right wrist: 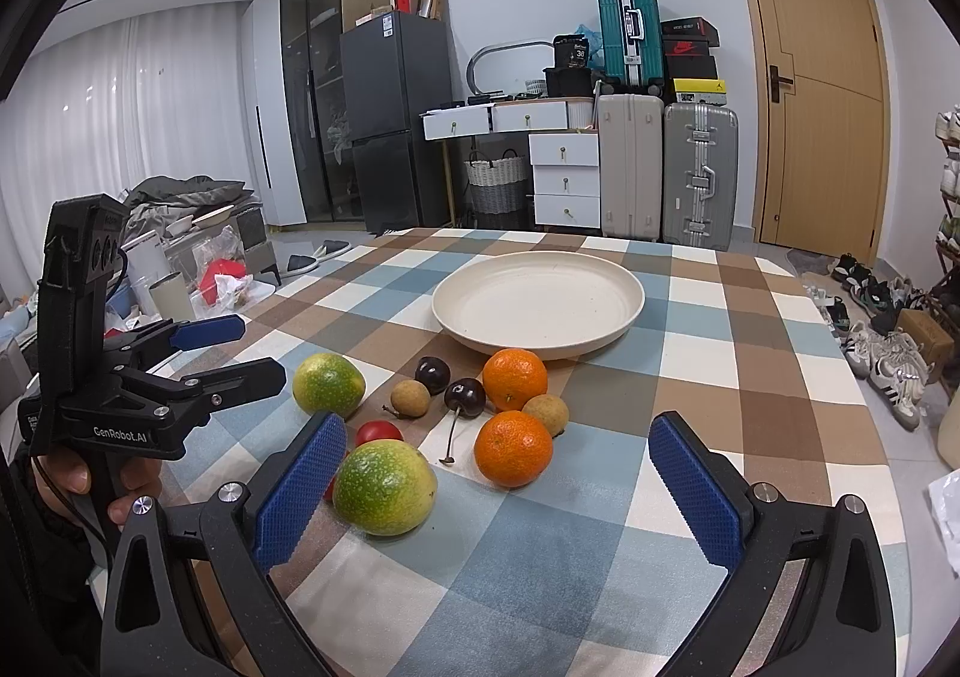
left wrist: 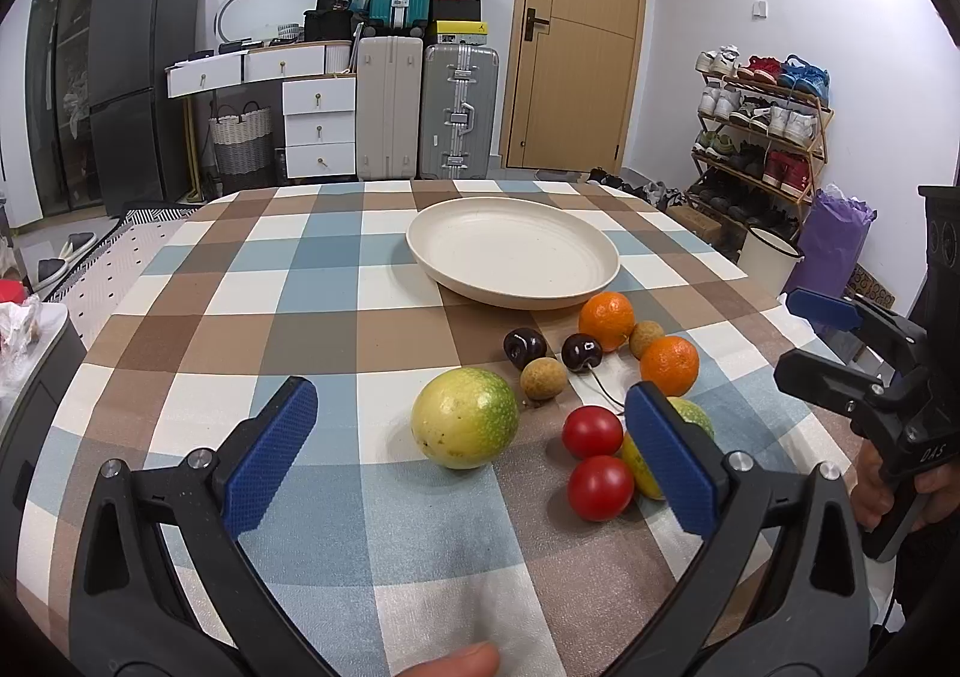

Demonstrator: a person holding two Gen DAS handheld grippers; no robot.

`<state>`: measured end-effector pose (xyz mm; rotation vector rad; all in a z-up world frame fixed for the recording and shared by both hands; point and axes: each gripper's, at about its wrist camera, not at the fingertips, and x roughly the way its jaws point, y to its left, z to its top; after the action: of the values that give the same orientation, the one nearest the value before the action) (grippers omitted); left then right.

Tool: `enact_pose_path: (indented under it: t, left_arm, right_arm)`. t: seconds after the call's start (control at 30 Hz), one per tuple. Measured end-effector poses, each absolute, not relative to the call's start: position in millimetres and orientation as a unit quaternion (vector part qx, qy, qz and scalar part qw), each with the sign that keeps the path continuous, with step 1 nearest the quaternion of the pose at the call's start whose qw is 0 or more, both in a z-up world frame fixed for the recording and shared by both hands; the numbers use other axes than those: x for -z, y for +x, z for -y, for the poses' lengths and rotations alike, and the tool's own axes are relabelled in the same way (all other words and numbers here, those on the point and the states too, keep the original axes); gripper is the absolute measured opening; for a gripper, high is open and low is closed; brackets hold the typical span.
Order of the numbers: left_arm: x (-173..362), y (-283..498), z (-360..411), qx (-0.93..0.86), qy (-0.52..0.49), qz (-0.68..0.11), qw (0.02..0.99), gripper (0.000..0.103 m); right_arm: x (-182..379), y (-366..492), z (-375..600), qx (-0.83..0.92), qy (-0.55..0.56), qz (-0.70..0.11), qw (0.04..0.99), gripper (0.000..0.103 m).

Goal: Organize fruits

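On the counter [left wrist: 180, 317], the fruits sit loose just in front of the plate [left wrist: 513, 257], which has no fruit in it. Each hand-held gripper, left [left wrist: 474, 455] and right [right wrist: 498, 485], is wide and holds nothing. I think it is best to close softly around one round fruit so it cannot roll. Only the left view shows both red tomatoes [left wrist: 600, 488]; the right view hides one.

Your left gripper [left wrist: 474, 449] and right gripper [right wrist: 504, 473] both hover just above the bench [left wrist: 360, 329], jaws spread wide, empty, each held in a hand.
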<state>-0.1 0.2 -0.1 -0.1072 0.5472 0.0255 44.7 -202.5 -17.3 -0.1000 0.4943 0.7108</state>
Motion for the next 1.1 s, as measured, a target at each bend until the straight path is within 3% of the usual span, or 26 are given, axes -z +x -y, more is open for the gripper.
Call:
enact_pose_path:
  t: [1.1]
  left_arm:
    - [0.1,0.1,0.0,-0.013,-0.052,-0.271,0.961,0.102]
  right_arm:
    - [17.7,41.6,200.9,-0.346,-0.054,-0.237,0.906,0.103]
